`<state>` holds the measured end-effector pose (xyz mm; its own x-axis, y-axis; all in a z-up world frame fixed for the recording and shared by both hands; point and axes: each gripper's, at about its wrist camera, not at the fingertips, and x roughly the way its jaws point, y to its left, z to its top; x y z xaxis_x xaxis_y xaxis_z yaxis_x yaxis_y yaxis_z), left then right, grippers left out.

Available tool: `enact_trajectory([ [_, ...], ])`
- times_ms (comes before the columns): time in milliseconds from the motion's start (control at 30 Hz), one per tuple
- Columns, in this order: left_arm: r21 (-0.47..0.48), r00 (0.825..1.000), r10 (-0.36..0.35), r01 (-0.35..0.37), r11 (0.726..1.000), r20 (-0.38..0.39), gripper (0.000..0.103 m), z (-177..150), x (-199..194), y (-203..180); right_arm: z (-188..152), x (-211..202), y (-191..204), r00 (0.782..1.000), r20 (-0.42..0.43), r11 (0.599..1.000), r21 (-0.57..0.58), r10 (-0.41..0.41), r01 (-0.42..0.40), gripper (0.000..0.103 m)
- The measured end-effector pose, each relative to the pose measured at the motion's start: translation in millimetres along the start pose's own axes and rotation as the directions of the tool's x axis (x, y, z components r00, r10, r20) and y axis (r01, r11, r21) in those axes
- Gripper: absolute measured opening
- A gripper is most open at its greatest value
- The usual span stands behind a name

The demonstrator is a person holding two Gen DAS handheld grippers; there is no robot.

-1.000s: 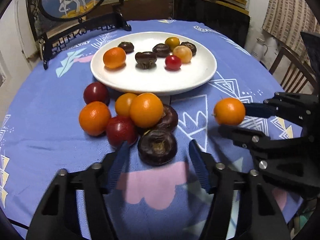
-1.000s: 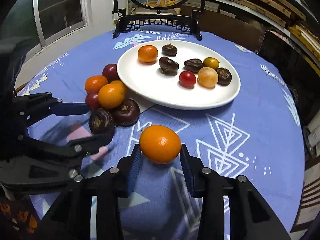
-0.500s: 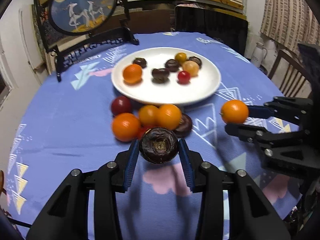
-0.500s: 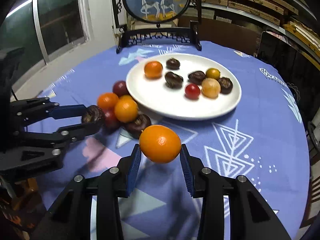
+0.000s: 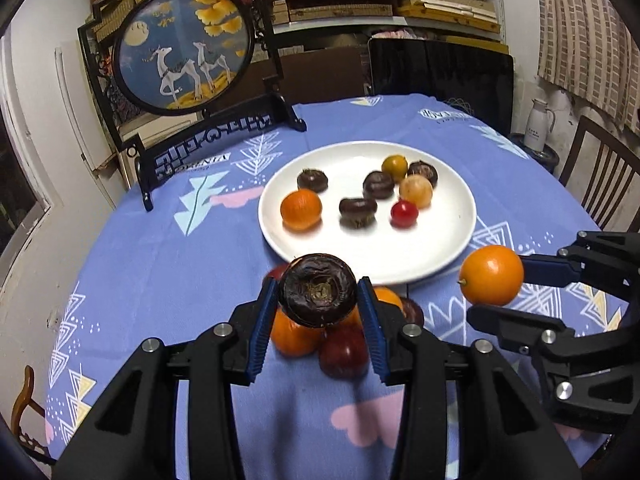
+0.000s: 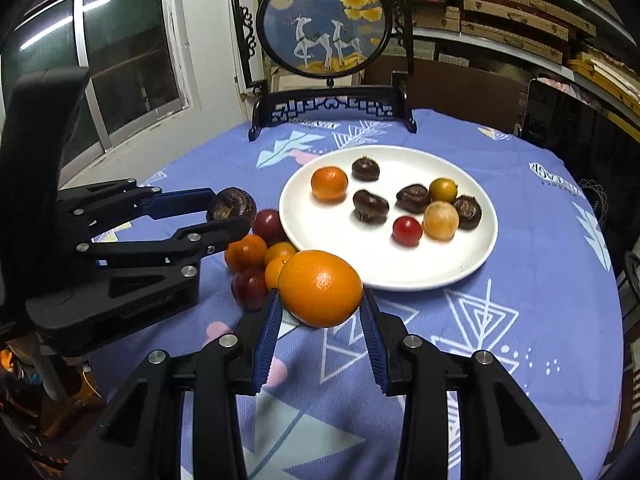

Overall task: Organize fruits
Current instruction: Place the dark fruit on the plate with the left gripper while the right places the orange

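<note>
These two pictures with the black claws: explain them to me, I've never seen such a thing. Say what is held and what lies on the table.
The claws are hand-held grippers, one in each of a person's hands, each with a camera looking along its fingers. The left gripper holds a dark brown fruit; the right gripper holds an orange. Each view shows the other gripper from the side. On the blue tablecloth stands a white plate with small fruits, with more loose fruit beside it.

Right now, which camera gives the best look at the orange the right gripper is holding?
The right wrist view: the orange fills the centre between the right gripper fingers. The left wrist view shows it smaller, at the side.
</note>
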<state>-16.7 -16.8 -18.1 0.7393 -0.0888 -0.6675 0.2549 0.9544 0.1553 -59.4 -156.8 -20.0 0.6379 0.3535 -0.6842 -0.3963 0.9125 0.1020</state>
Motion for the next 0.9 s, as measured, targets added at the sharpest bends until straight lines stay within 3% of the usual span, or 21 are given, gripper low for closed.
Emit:
enact_trajectory([
  [500, 0.05, 0.999, 0.014, -0.015, 0.999, 0.031, 0.04, 32.9, 21.7, 0.1, 22.3, 4.6, -25.9, 0.999, 0.031, 1.0, 0.015, -0.018, 0.017, 0.04],
  [900, 0.014, 0.992, 0.014, -0.016, 1.0, 0.129, 0.04, 105.7, 38.1, 12.7, 70.3, 4.1, -75.1, 0.987, 0.131, 0.993, 0.077, -0.098, 0.088, 0.04],
])
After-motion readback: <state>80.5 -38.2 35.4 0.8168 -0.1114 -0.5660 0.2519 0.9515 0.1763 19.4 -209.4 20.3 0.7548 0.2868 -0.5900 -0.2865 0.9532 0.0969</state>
